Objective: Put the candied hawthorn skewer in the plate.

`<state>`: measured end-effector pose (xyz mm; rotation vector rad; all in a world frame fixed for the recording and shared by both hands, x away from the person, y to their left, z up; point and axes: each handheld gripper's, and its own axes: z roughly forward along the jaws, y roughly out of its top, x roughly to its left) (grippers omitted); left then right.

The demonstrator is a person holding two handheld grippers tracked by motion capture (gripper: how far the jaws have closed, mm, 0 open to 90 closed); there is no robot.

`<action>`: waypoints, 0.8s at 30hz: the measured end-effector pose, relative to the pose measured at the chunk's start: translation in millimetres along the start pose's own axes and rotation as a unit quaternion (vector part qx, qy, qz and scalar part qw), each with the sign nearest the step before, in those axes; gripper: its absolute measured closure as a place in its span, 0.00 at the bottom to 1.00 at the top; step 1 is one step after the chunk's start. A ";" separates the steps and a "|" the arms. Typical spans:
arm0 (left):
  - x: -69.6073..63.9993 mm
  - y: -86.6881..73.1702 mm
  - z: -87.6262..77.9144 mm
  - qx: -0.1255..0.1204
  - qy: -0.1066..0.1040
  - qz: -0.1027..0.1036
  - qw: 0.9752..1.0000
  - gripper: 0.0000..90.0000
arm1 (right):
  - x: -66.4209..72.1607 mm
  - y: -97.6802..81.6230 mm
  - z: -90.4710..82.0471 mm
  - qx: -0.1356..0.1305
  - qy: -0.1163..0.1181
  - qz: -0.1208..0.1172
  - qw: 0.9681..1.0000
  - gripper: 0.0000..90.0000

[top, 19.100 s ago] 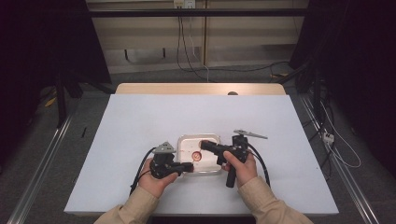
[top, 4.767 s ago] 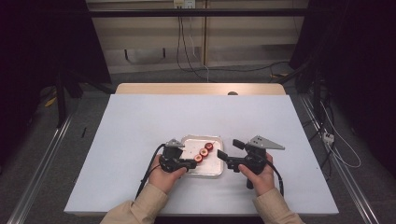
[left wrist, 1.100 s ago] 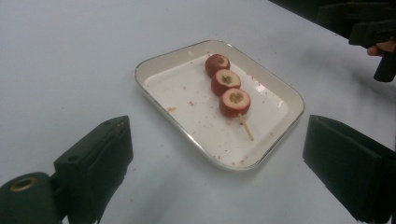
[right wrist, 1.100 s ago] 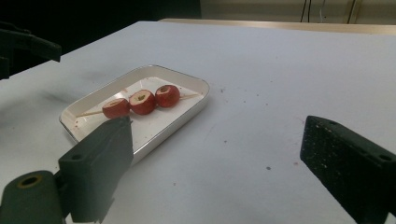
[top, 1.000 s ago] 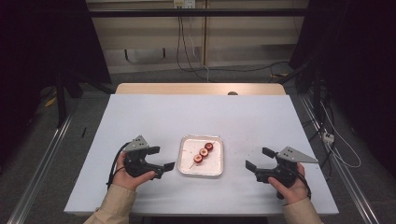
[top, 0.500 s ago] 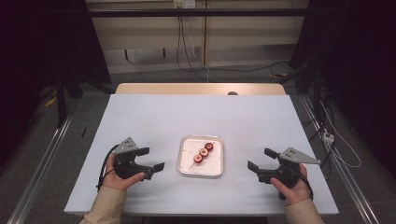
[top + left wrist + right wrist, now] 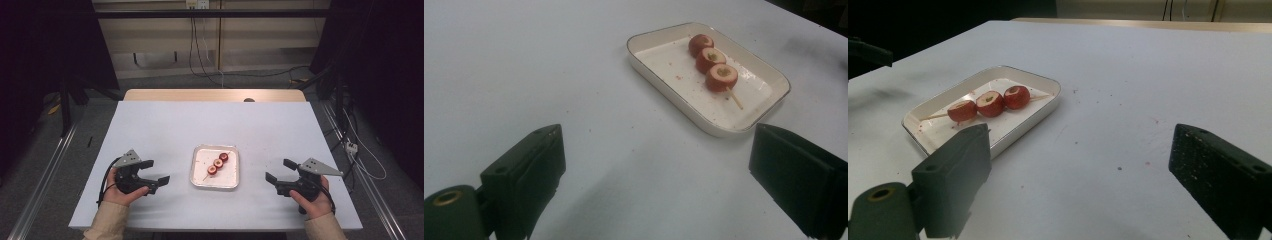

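Both claws, left (image 7: 154,171) and right (image 7: 281,171), withdrew from tray (image 7: 231,180) with skewer (image 7: 218,163).

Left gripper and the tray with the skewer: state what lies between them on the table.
Nothing: the left gripper view shows bare white table, with a few crumbs, between the left gripper and the tray holding the skewer.

tray (image 7: 215,179) centre frame on table (image 7: 165,125) | skewer (image 7: 218,163) in tray, lying diagonally | my left gripper (image 7: 155,171) lower left of tray | my right gripper (image 7: 280,171) lower right, both well apart from it
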<state>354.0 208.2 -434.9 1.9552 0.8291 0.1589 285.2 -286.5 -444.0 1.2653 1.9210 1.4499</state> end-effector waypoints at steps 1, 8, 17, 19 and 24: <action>0.4 -0.5 -0.3 0.000 0.000 -0.001 1.000 0.09 | -0.1 -0.2 0.1 0.000 -0.001 0.000 1.000 0.11; 3.5 -3.7 -4.0 -0.001 0.004 -0.002 1.000 0.09 | -1.3 -1.4 0.8 0.001 -0.002 0.000 1.000 0.11; 9.3 -8.5 -9.6 -0.001 0.015 -0.005 1.000 0.09 | -2.2 -2.4 1.4 0.004 -0.005 0.001 1.000 0.11; 10.3 -8.9 -9.7 -0.003 0.017 -0.009 1.000 0.09 | -2.1 -2.7 1.5 0.006 -0.005 0.001 1.000 0.11; 9.0 -7.8 -7.0 0.006 0.020 -0.004 1.000 0.09 | -2.2 -3.6 2.7 0.010 -0.008 -0.001 1.000 0.11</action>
